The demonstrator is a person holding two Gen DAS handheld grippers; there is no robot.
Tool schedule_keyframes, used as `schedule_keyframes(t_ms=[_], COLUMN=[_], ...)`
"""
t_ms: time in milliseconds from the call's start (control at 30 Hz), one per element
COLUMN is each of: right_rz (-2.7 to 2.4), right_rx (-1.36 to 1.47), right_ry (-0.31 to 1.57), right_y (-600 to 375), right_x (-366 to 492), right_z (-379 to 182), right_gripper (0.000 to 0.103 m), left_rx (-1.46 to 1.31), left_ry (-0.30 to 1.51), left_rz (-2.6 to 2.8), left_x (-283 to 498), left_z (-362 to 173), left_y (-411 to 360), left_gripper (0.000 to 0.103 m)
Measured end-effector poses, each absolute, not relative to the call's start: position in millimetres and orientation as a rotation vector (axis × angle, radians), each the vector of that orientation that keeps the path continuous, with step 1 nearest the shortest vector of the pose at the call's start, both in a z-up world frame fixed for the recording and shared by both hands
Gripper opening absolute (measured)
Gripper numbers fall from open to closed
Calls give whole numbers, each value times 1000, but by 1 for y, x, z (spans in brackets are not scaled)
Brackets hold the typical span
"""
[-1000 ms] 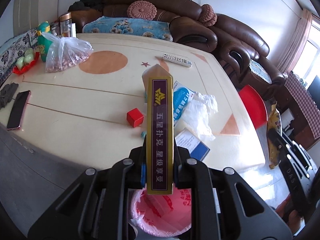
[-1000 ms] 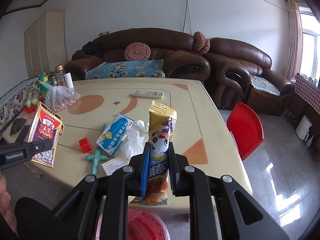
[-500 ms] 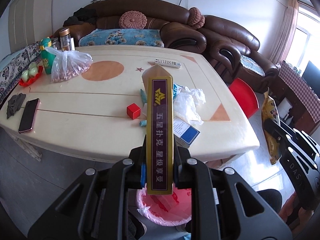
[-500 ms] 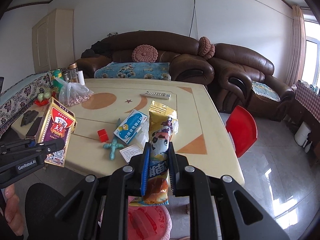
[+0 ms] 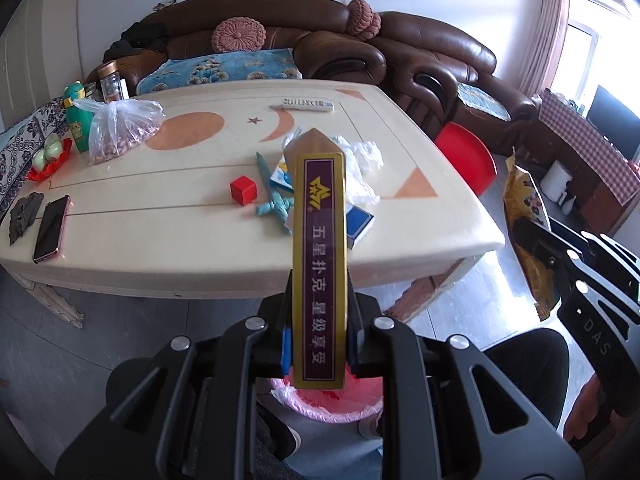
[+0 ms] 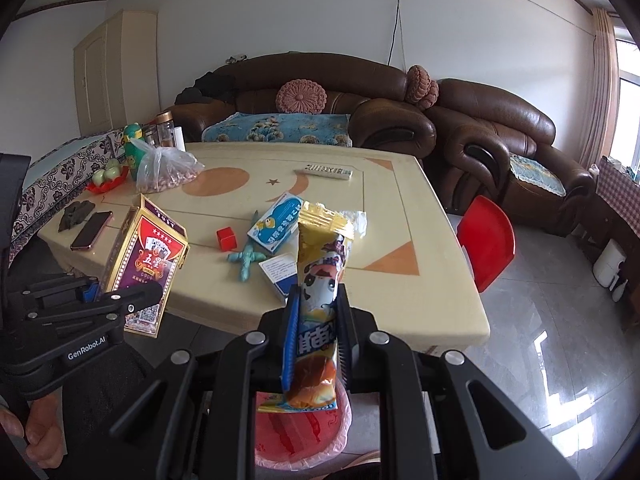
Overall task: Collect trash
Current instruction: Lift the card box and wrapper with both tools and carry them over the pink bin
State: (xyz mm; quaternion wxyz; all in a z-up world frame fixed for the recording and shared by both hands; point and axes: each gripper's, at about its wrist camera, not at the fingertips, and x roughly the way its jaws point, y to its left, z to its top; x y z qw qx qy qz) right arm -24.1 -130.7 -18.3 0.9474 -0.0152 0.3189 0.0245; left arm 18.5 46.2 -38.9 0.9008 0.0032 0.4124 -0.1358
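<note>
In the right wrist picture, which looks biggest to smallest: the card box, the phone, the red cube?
1. card box, though it's held nearer the camera, which inflates it
2. phone
3. red cube

We see a cream worktop [image 6: 384, 216] with orange shapes. On it, around its centre, lie a red cube [image 6: 226, 238], teal toy [image 6: 246, 260], blue-white box [image 6: 276, 222] and crumpled tissue [image 5: 362, 168]; toward twelve o'clock a remote [image 6: 323, 171]; toward nine o'clock a phone [image 6: 91, 230] and bag of nuts [image 6: 166, 172].
</note>
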Motion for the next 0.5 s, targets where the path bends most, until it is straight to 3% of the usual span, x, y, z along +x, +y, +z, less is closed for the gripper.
schedule_keyframes(t_ms=[500], right_rz=[109], right_rx=[-5], right_ry=[795], right_y=[-119], right_x=[-7], right_z=[-78], right_gripper=[17], left_rx=[38], left_ry=[968], left_rz=[-330], left_x=[24], left_z=[-91], left_y=[28], left_gripper=[20])
